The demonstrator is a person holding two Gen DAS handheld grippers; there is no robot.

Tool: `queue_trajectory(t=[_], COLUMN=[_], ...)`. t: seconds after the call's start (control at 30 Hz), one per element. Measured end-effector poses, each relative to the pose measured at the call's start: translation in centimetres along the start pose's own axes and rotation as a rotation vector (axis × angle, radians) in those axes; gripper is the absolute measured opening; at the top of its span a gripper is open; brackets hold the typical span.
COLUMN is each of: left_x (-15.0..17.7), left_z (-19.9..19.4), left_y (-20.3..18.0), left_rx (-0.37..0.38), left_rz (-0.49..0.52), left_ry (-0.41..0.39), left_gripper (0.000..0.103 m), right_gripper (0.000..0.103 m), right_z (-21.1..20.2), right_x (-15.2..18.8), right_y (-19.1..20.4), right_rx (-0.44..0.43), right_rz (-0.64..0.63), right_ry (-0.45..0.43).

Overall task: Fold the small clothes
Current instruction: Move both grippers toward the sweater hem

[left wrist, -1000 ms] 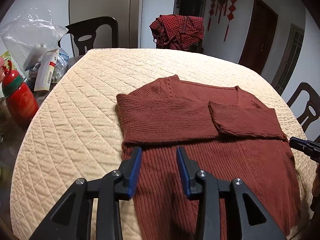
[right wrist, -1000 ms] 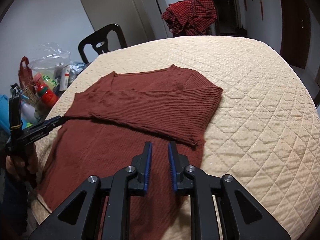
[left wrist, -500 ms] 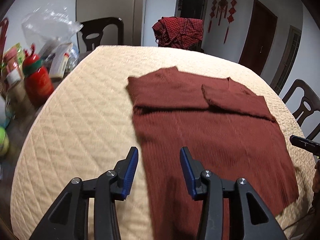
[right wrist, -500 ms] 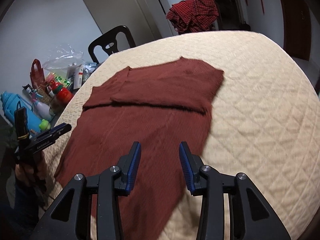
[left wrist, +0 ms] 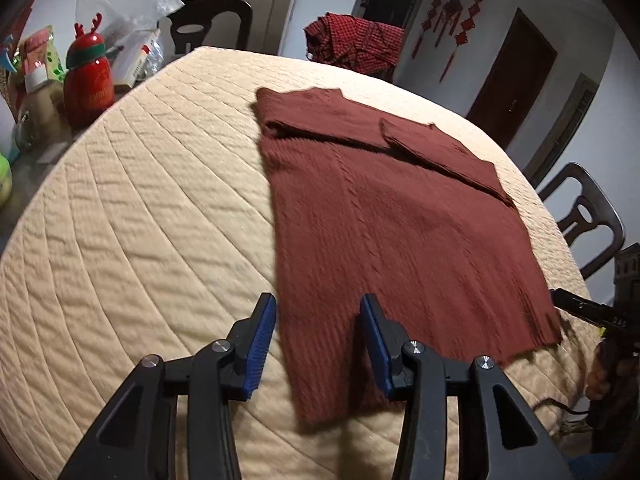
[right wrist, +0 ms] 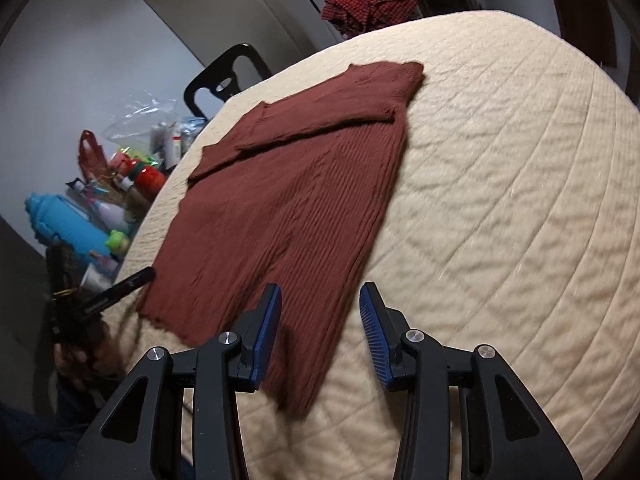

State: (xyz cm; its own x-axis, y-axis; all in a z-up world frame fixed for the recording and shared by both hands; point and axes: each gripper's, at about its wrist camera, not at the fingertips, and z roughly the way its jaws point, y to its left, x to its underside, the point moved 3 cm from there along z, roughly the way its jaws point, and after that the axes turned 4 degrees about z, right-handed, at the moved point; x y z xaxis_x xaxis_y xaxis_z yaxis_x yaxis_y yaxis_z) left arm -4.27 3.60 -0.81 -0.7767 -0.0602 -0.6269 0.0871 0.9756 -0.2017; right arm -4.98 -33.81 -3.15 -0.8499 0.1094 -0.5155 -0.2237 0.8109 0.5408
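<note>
1. A rust-red knit sweater (left wrist: 392, 216) lies flat on the bench (left wrist: 132, 216), which is covered by a cream quilted cloth; both sleeves are folded across its chest near the neckline.
2. The left tongs (left wrist: 318, 334) hover over the sweater's near left hem corner, the blue pads apart with nothing pressed between them; they opened further earlier in the last second.
3. The right tongs (right wrist: 320, 330) hang above the near right hem corner, likewise parted and empty, after the same widening.
4. Each wrist view shows the other tongs at the frame edge, beside the hem.
5. A red reindeer bottle (left wrist: 86, 80), a clear plastic bag and snack packets crowd the bench's left side.
6. A red checked garment (left wrist: 354, 46) drapes over a far chair.
</note>
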Motion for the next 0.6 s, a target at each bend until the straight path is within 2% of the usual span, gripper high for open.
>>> queue_trajectory(t=[0.1, 0.2, 0.37, 0.47, 0.5, 0.53, 0.57, 0.6], left_x=[0.4, 0.8, 0.8, 0.6, 0.5, 0.5, 0.5, 0.5], left_z=[-0.2, -0.6, -0.4, -0.1, 0.0, 0.1, 0.1, 0.1], left_y=[-0.3, -0.4, -0.9, -0.8, -0.7, -0.7, -0.7, -0.6], left_rx=[0.011, 0.032, 0.009, 0.0, -0.009, -0.014, -0.02, -0.03], left_rz=[-0.007, -0.042, -0.03, -0.031, -0.034, -0.038, -0.039, -0.04], left_ry=[-0.001, -0.004, -0.016, -0.021, -0.023, -0.024, -0.024, -0.025], left_gripper=[0.046, 0.046, 0.046, 0.036, 0.032, 0.03, 0.028, 0.024], right_gripper=[0.042, 0.042, 0.042, 0.04, 0.038, 0.03, 0.019, 0.014], right_z=[-0.1, -0.3, -0.1, 0.5, 0.7, 0.8, 0.9, 1.1], right_x=[1.1, 1.8, 2.0, 1.7, 1.5, 1.4, 1.4, 1.4], right_y=[0.2, 0.5, 0.7, 0.7, 0.7, 0.7, 0.6, 0.5], right_rx=[-0.07, -0.097, -0.122, -0.147, -0.152, -0.146, -0.139, -0.135], right_rz=[0.022, 0.036, 0.05, 0.073, 0.081, 0.087, 0.088, 0.091], right_ry=[0.048, 0.052, 0.059, 0.052, 0.049, 0.05, 0.048, 0.053])
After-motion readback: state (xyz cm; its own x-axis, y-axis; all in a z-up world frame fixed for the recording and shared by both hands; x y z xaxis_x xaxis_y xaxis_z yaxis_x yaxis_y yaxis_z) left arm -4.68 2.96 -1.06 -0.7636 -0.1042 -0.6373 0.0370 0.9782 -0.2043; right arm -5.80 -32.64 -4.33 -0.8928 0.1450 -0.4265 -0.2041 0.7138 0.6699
